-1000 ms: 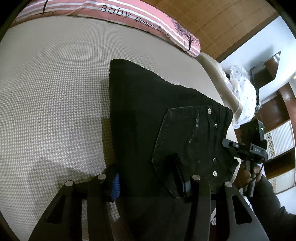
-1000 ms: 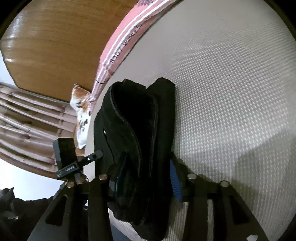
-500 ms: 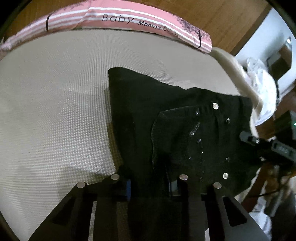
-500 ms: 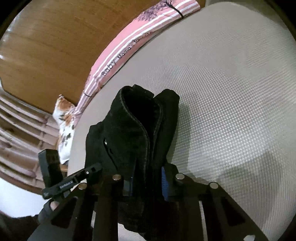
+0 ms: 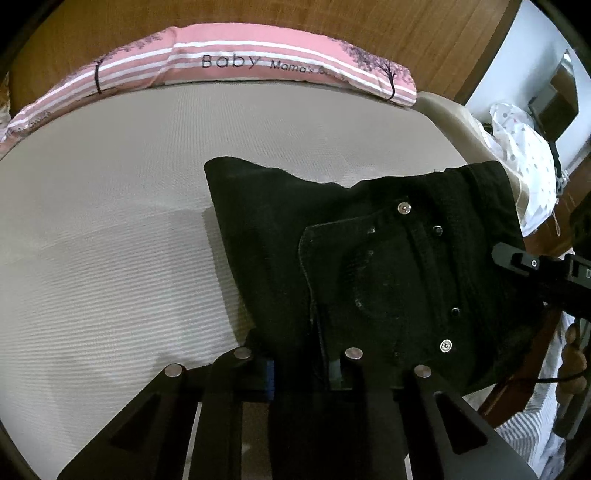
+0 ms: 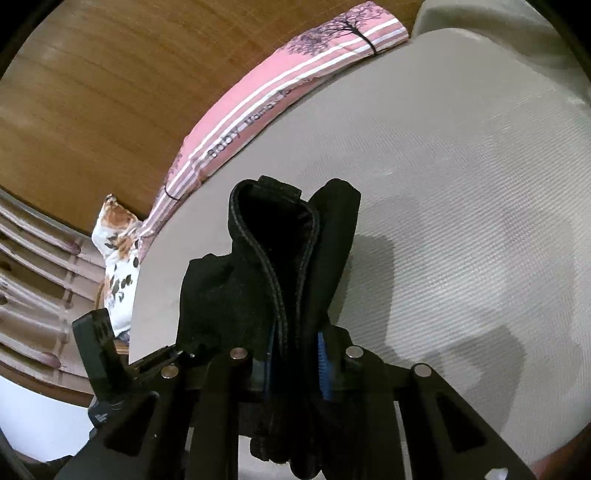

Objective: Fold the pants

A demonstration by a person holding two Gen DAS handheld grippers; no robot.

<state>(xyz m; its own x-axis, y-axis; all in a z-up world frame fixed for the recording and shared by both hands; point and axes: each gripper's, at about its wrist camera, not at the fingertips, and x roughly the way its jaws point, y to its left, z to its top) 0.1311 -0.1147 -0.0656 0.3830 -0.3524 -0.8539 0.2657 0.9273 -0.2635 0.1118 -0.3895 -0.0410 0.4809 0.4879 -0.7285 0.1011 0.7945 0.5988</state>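
The black pants (image 5: 332,236) are folded into a thick stack with a back pocket and metal studs on top. They are held above the beige bed (image 5: 110,240). My left gripper (image 5: 301,369) is shut on the near edge of the stack. My right gripper (image 6: 295,365) is shut on the stack's waistband end (image 6: 280,258), where the layers show edge-on. The right gripper also shows at the right edge of the left wrist view (image 5: 535,273). The left gripper shows at the lower left of the right wrist view (image 6: 107,354).
A pink striped pillow (image 5: 229,66) lies along the wooden headboard (image 5: 332,22) at the far side of the bed. A spotted white cloth (image 5: 524,162) sits off the bed's right side. A patterned cushion (image 6: 118,266) lies beyond the bed's left edge.
Both grippers have closed tighter on the folded pants and lifted them; the stack now hangs above the bed and has shifted toward the headboard.
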